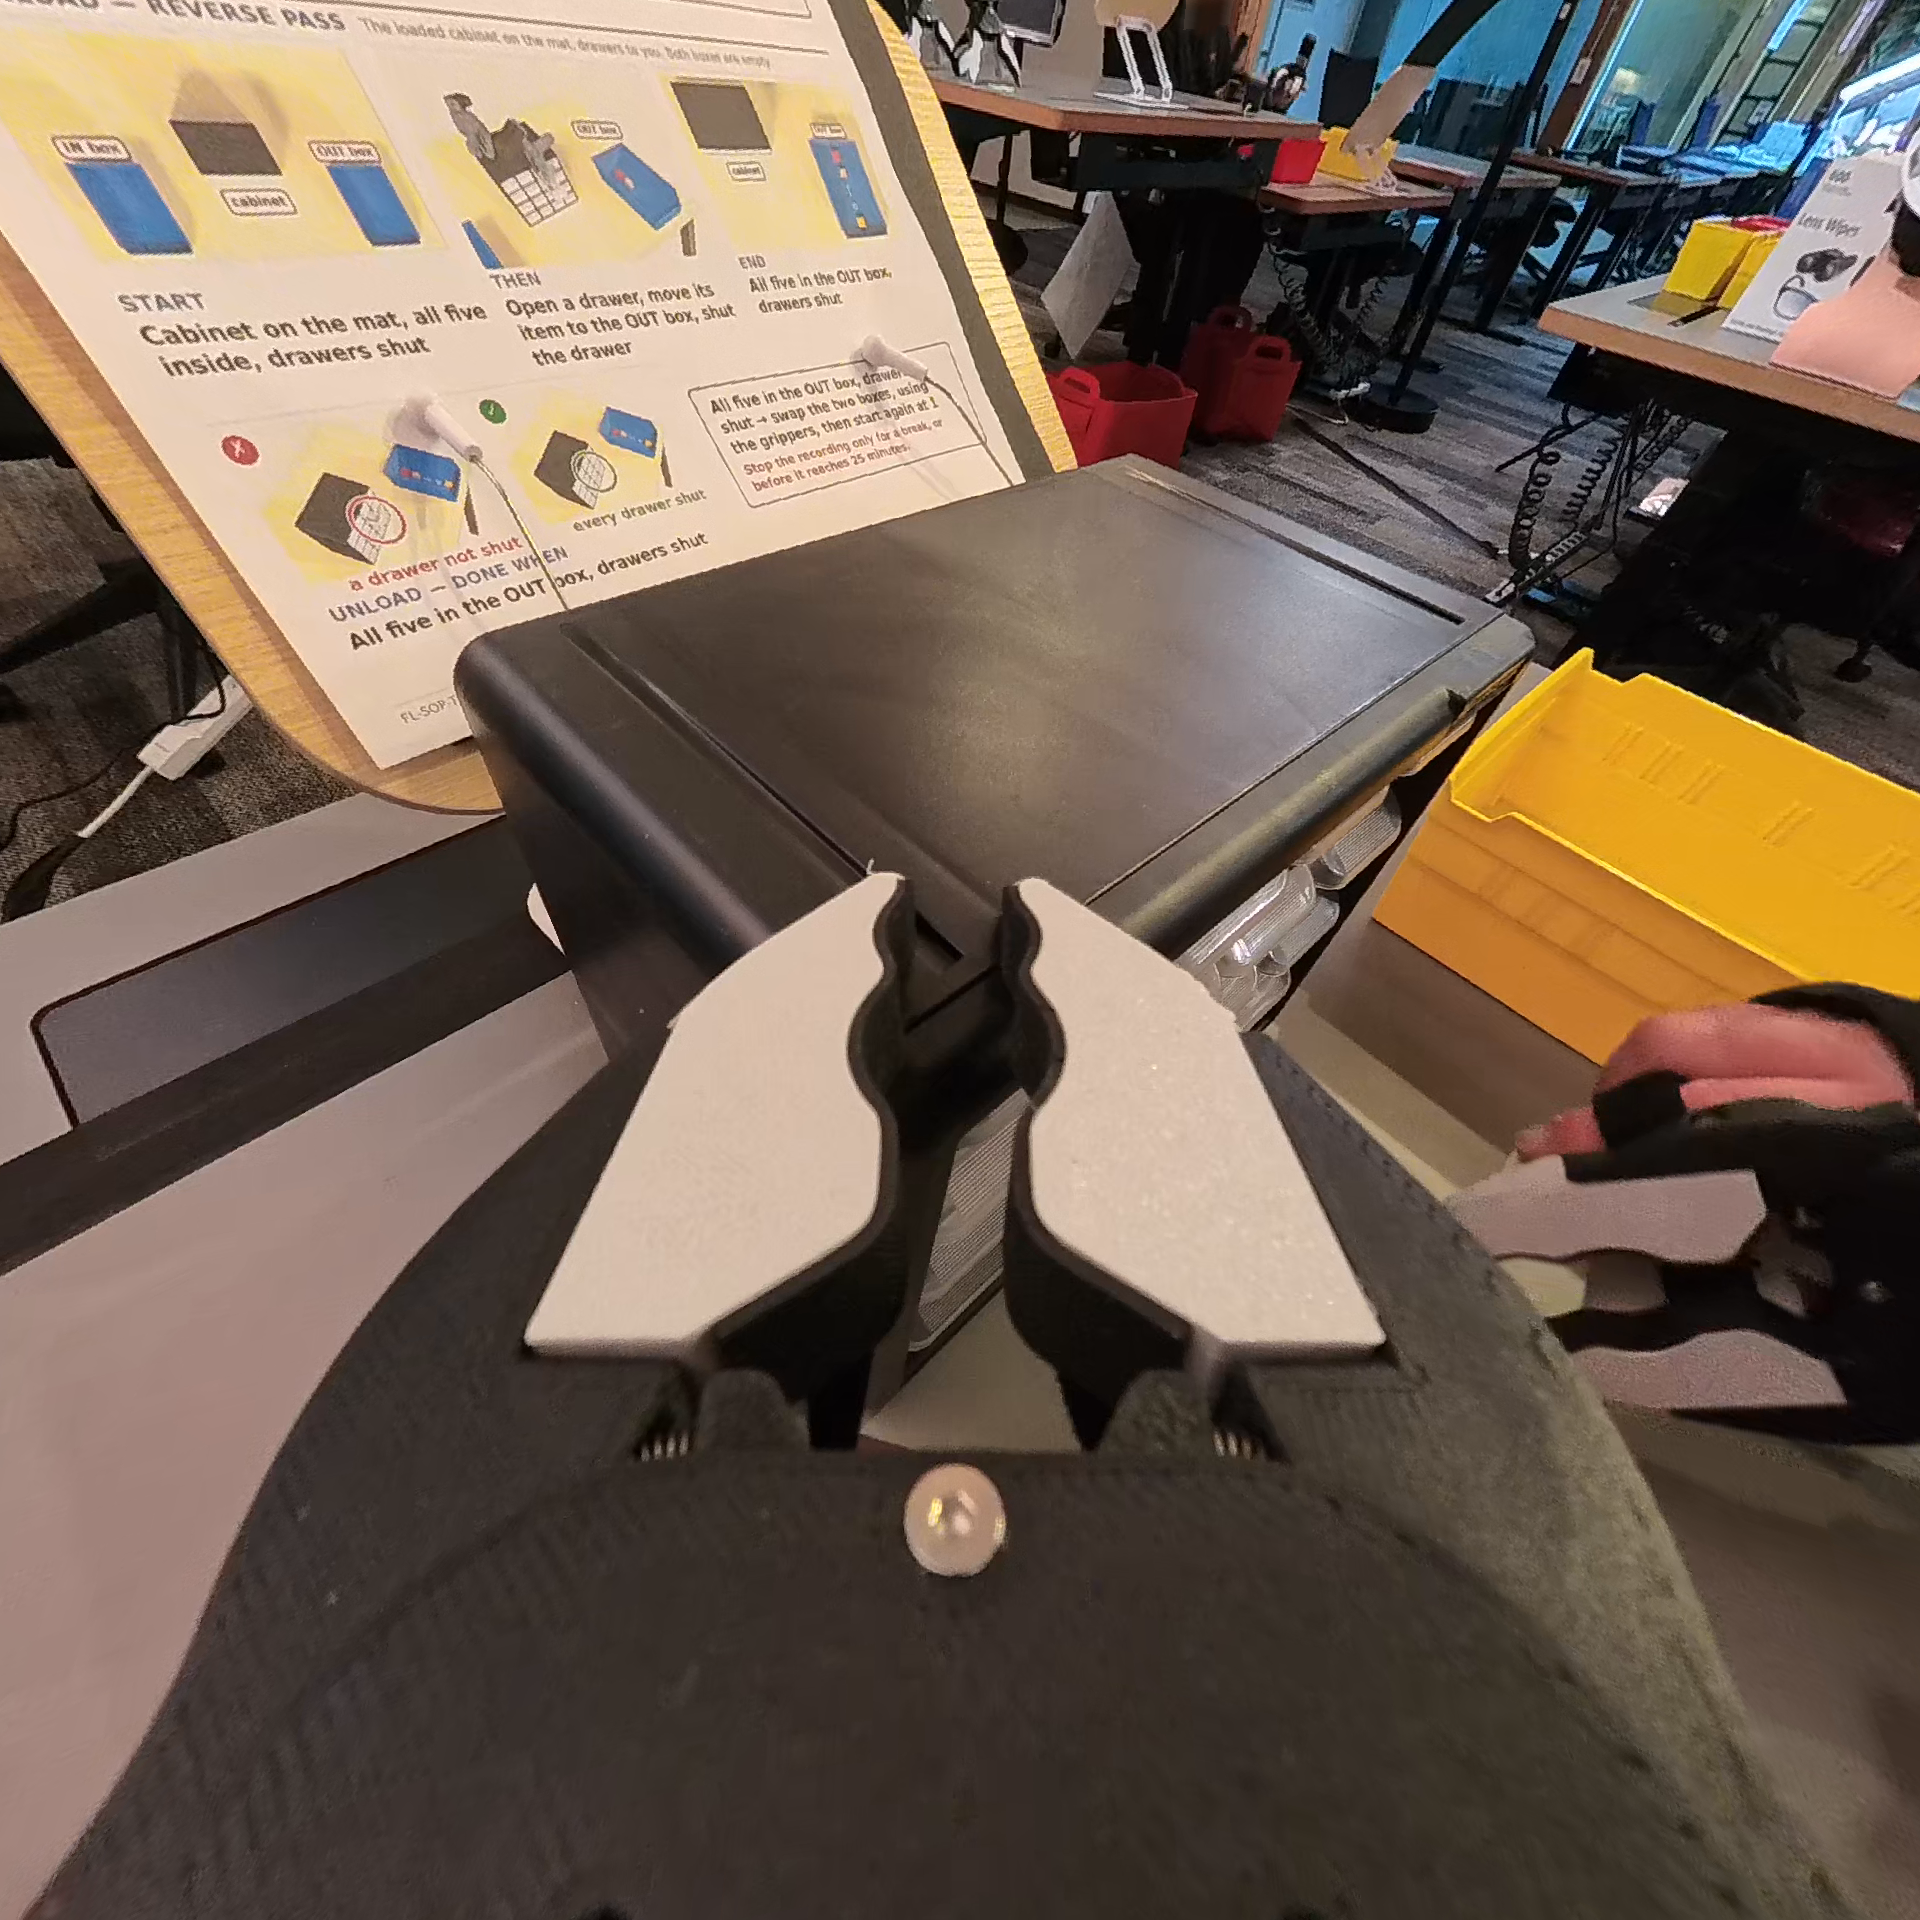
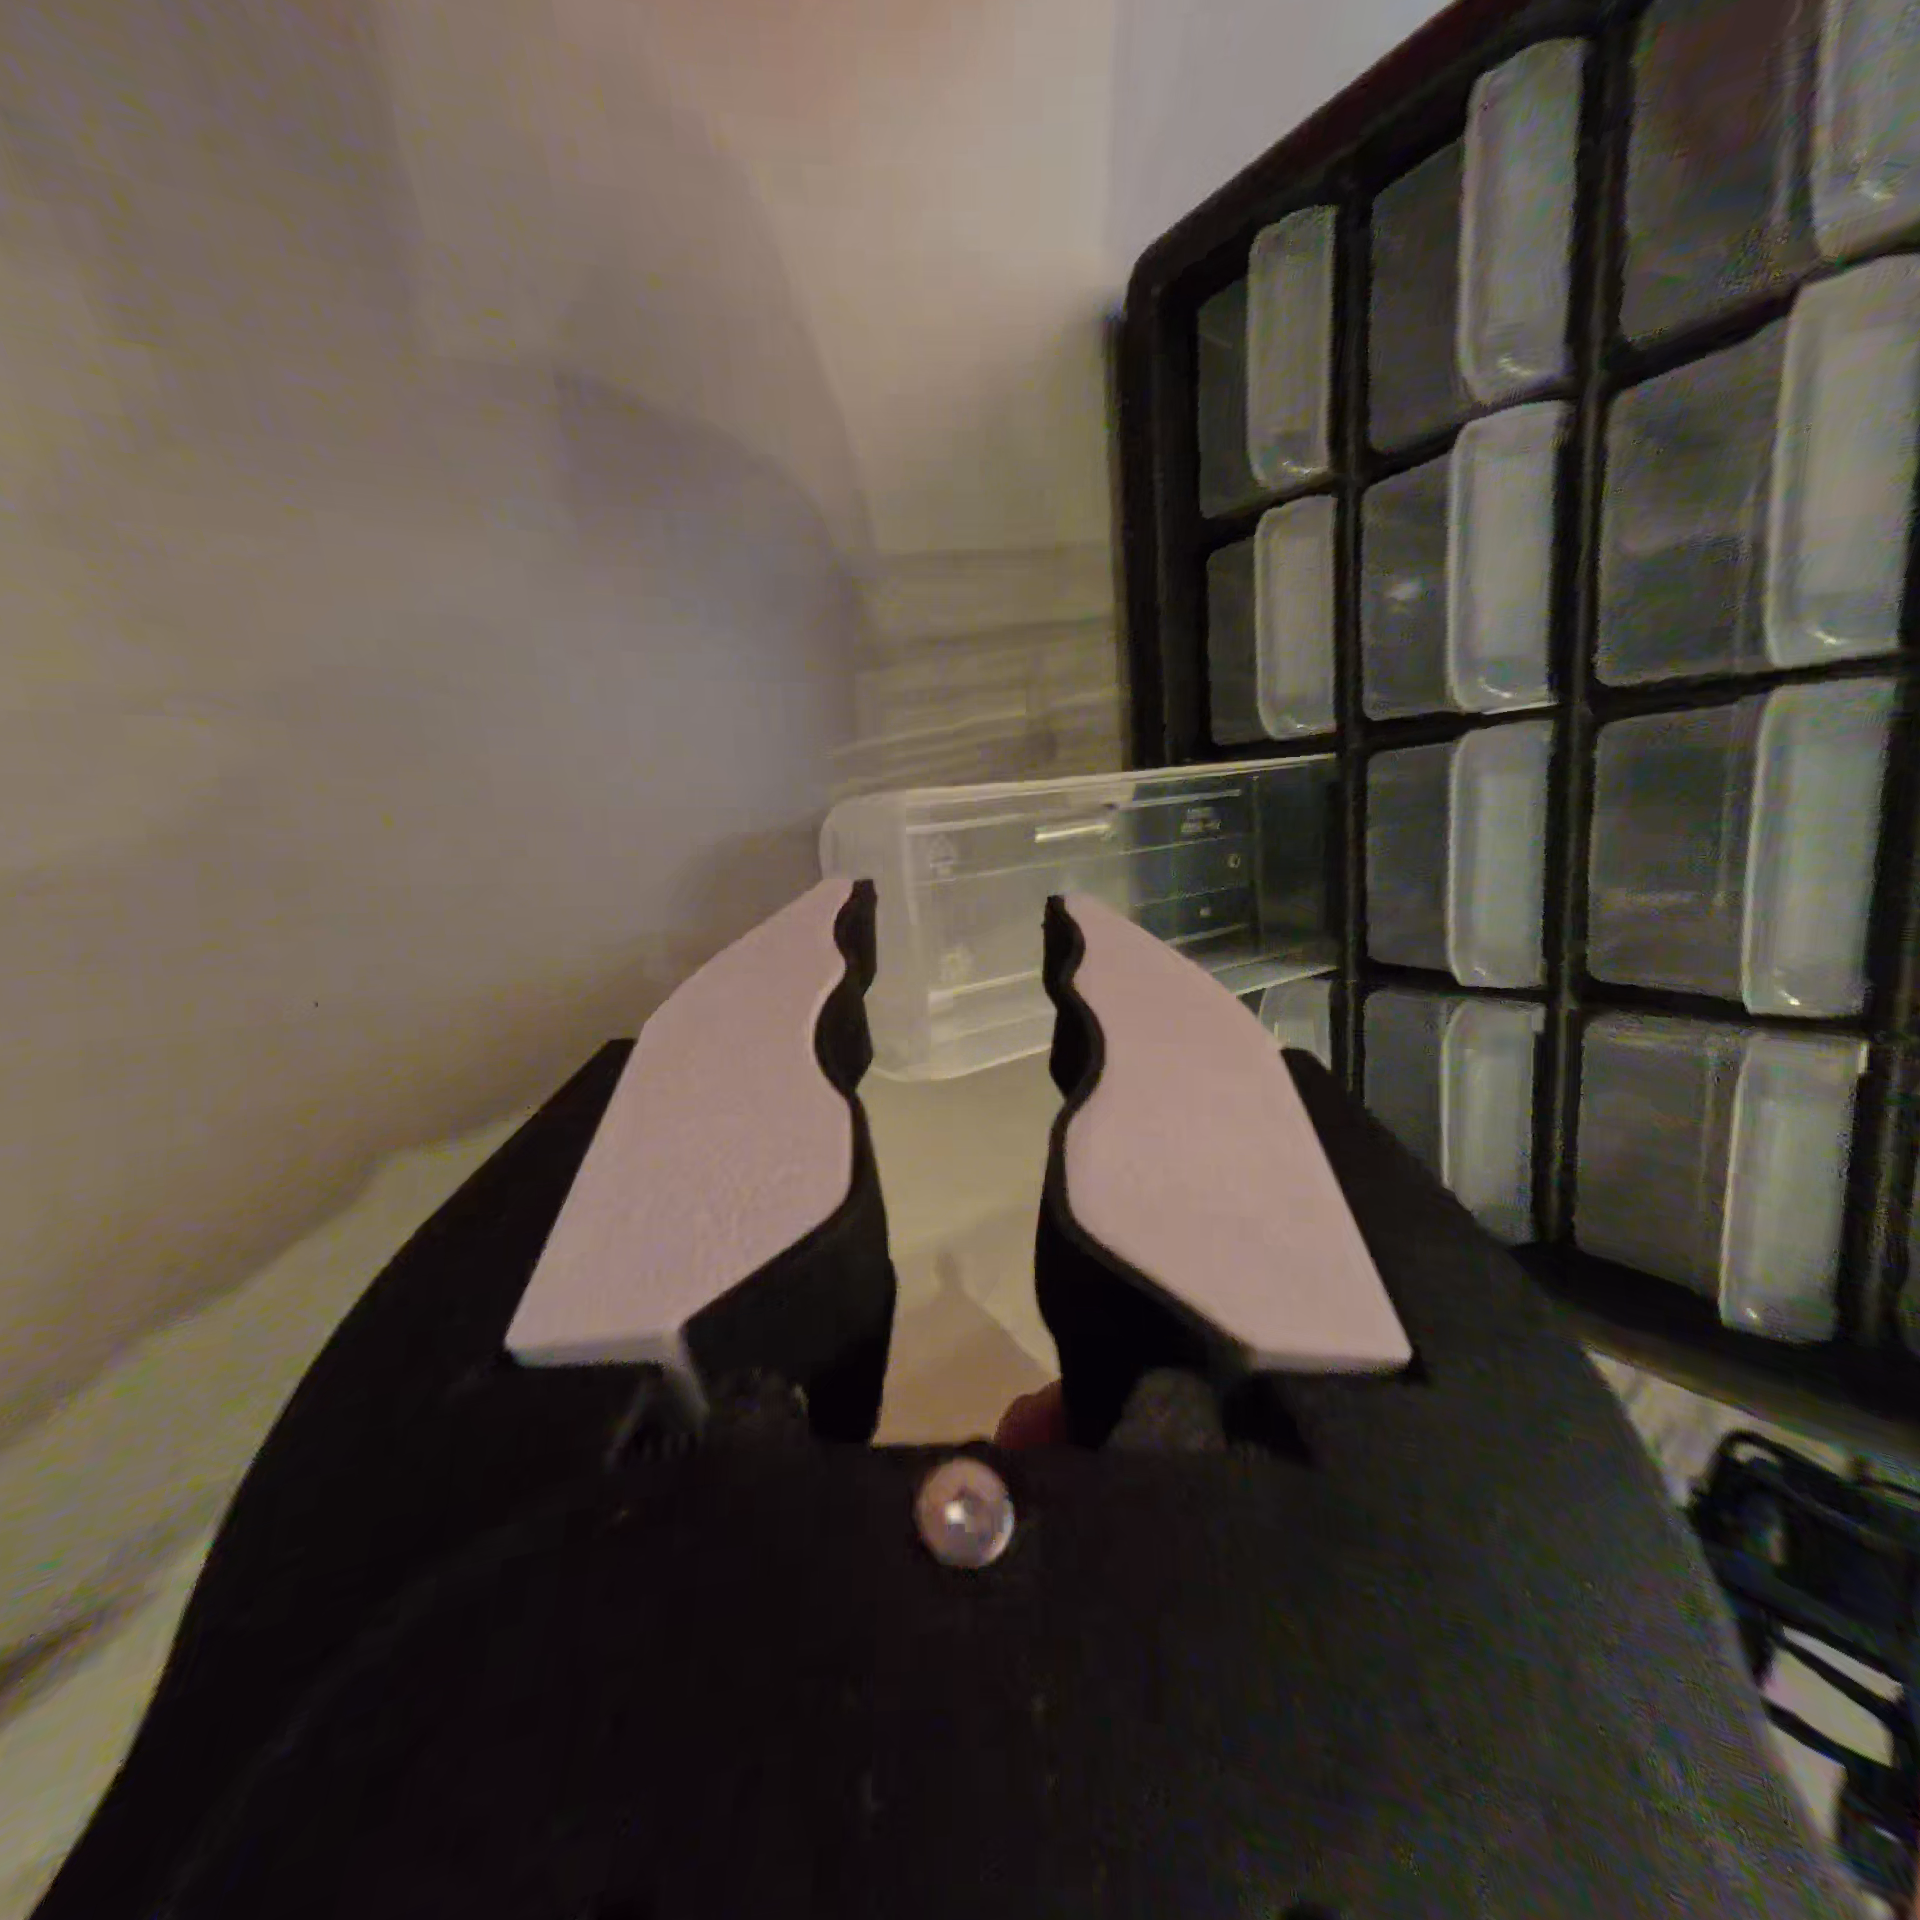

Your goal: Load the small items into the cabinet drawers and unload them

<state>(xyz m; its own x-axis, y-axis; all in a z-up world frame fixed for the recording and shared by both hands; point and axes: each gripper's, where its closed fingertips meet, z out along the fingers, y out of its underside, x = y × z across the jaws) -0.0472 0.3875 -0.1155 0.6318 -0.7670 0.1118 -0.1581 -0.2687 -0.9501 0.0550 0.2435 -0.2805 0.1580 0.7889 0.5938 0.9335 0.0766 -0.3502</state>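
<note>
The black cabinet stands on the table, its grid of clear drawers facing right in the left wrist view. My left gripper sits at the cabinet's near top corner, its fingers closed on the raised rim there. One clear drawer is pulled out of the lower left column and looks empty. My right gripper is open and empty, its tips just in front of that drawer's end. It also shows in the left wrist view, held by a gloved hand. No small item is visible.
A yellow bin stands right of the cabinet. An instruction board leans behind it on the left. A dark mat lies under the cabinet. Other desks and red and yellow bins stand far behind.
</note>
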